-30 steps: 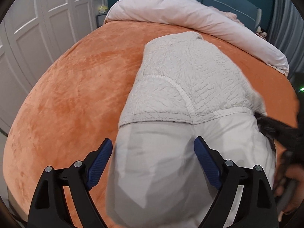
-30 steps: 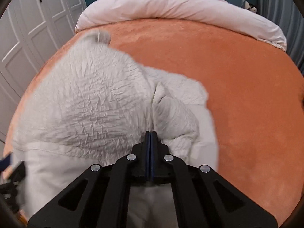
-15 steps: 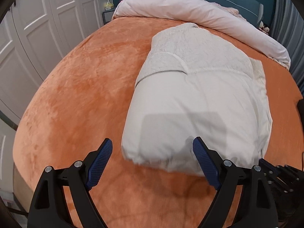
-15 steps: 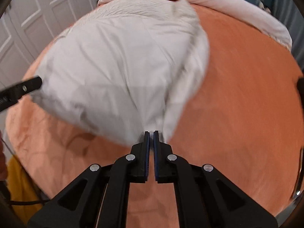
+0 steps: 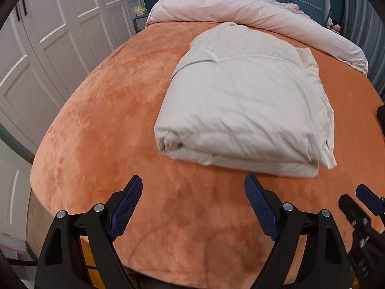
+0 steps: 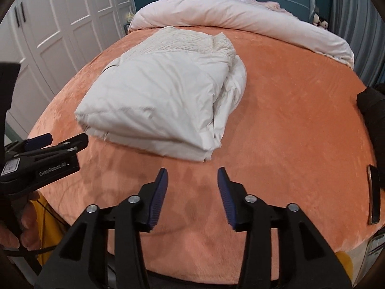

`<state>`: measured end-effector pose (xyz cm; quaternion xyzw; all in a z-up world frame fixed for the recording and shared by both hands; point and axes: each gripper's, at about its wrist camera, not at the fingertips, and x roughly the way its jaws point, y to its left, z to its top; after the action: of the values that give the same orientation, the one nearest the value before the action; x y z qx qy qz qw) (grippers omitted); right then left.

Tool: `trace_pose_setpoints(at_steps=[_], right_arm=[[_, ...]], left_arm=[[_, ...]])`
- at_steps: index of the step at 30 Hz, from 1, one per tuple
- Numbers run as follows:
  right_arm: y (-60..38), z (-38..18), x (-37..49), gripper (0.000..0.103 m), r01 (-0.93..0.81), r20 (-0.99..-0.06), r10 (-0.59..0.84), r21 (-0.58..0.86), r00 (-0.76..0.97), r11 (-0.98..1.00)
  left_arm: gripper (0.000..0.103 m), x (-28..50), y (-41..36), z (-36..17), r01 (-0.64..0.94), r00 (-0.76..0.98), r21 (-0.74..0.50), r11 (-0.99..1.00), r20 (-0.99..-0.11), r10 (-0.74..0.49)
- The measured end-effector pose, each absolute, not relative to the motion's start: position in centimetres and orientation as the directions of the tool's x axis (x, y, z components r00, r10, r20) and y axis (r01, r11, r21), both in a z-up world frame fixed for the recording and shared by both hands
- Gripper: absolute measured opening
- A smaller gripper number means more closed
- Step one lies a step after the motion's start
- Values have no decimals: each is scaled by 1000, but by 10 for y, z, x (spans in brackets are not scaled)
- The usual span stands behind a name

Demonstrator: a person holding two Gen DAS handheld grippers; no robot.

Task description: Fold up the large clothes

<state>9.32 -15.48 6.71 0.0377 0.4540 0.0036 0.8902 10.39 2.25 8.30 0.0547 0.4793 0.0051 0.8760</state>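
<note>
Two grippers are hanging over the near edge of the bed [image 5: 101, 110], and both are empty. The coat [image 5: 243, 110] is lying folded in a thick pile on the orange cover, a bit back from that near edge. Bare cover is showing all around the coat, so nothing is crowding it on any side.

The left gripper [image 5: 192, 207] is holding its fingers spread wide, with only orange cover between them. The right gripper [image 6: 192, 190] has just been opening its fingers, and they are standing partly spread with nothing between them. Both are sitting just in front of the coat, not touching it.

The left view is showing the coat's front fold and its thick stacked layers. It is also showing the tip of the right gripper at the right of the coat. The right view is showing the coat's loose, bunched right side. It is also showing the left gripper from the side, left of the coat, and a hand [image 6: 26, 226] under it.

Behind the coat a pale duvet [image 5: 252, 16] is lying rolled across the head of the bed. White closet doors [image 5: 60, 29] are standing left of the coat, past the bed's edge. Right of the coat, at the bed's far edge, something dark [image 6: 371, 110] is resting, and a thin dark thing [image 6: 374, 192] is lying near it; I cannot tell what they are.
</note>
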Motion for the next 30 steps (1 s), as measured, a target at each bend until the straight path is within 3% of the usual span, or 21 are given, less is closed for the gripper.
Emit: trace_pose_setpoints(at_steps=[10,14,17,21,26,30], right_arm=[[-155,76,40,62,115,-729,-135,-77,671,990],[-175,105,18,62,191,-599,-285,-216,748,958],[-203,138,7,70,260,-526,-345,-232,777,937],[-218,139,11,71,268,-564,-321,-177,761,947],[-185,93,19,70,165,-698,-160,-61,698,984],[-156,83,18,70,121,-718,-97,-18,689,992]], left_arm=[[85,62,18,82,56,566,91,994,-823,43],[85,49,26,91,48,583,67,997,-812,27],[86,45,38,103,21,606,36,999,-795,16],[86,47,39,108,16,605,10,1000,-796,-1],[86,40,31,105,37,612,56,998,-791,22],[86,33,28,102,41,619,79,996,-785,36]])
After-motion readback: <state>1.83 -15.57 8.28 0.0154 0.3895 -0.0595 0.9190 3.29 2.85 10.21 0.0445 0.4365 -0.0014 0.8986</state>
